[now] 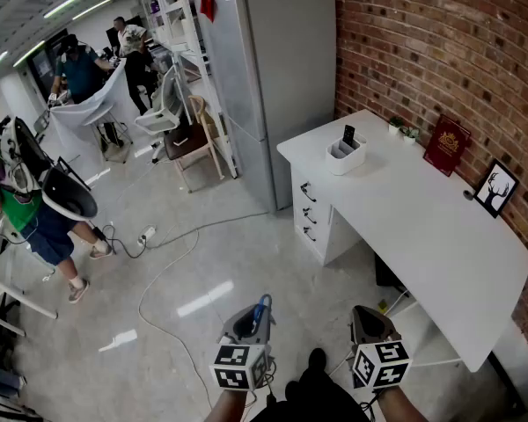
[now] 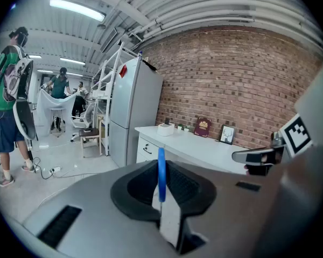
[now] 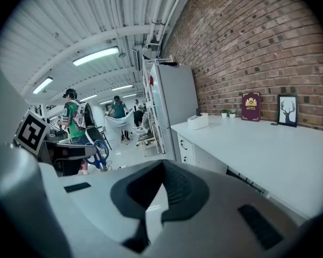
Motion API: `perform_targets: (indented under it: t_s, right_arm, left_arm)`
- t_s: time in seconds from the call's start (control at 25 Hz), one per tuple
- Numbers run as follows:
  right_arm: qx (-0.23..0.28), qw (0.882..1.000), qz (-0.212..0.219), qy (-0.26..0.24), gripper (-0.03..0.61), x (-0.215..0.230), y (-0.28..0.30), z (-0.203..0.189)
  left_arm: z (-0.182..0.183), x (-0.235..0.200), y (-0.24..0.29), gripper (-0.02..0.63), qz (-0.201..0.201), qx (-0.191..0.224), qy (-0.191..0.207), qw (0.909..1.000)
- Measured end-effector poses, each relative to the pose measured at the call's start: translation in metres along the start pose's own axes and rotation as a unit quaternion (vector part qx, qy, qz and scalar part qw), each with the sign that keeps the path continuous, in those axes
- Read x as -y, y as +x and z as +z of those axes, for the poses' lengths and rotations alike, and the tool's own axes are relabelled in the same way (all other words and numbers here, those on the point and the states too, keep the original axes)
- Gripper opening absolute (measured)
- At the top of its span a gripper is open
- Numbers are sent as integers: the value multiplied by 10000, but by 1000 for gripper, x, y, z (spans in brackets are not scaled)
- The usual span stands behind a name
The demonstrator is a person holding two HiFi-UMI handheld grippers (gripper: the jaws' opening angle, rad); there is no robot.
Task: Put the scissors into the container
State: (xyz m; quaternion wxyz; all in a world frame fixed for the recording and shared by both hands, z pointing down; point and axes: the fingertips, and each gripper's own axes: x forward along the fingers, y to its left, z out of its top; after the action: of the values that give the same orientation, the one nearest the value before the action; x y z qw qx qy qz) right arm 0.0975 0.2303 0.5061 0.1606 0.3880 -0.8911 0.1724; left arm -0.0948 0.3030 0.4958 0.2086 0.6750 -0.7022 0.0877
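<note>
Head view, looking steeply down at a pale glossy floor (image 1: 202, 262). Two handheld tools are low in frame, each w/ a marker cube.

The left tool (image 1: 249, 321) is clamped on the scissors (image 1: 262, 308). The blue handle sticks out past the tool's tip, toward the room. In the left gripper view the handle shows edge-on as a thin blue loop dead centre betw. the dark pads, w/ a pale strip below it running down into the slot. The right gripper view catches the same scissors from the side, both blue loops poking out of the left tool's tip.

The right tool (image 1: 368, 322) is just beside the left one, apart from it. It is pinched together, w/ nothing betw. its pads.

Both tools are over the floor, well apart from the white worktop (image 1: 422, 227), which runs along a brick wall (image 1: 422, 51) at right. The container (image 1: 345, 156), a small white tub, sits at the worktop's far end, near a tall grey fridge (image 1: 264, 69). A dark item (image 1: 348, 135) stands upright in it. The scissors are well apart from the container, not over the worktop.

Also on the worktop, by the wall: a small plant (image 1: 403, 132), a red book (image 1: 446, 145) propped up, and a framed deer picture (image 1: 496, 188). The worktop's end nearest the fridge has drawers (image 1: 310, 214). A white cable (image 1: 167, 280) trails over the floor. Several people stand in the background at left.
</note>
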Motion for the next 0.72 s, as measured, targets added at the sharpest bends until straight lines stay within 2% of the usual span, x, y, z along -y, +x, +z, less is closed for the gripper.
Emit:
perform_targets:
  t_s: [0.28,0.44,0.72]
  right_arm:
    - [54,9999,-95,-100,0,11,15,15]
    - [104,9997,-231,-20,0,29,31,26]
    - [137,9994,-331,14,0,63,61,48]
  left_arm:
    - [18,-9,19,43,74,81,-41,9999]
    - [21,-13,43,43,43,-28,-93,9999]
    - [47,-12,88,43,27,56,-116,9999]
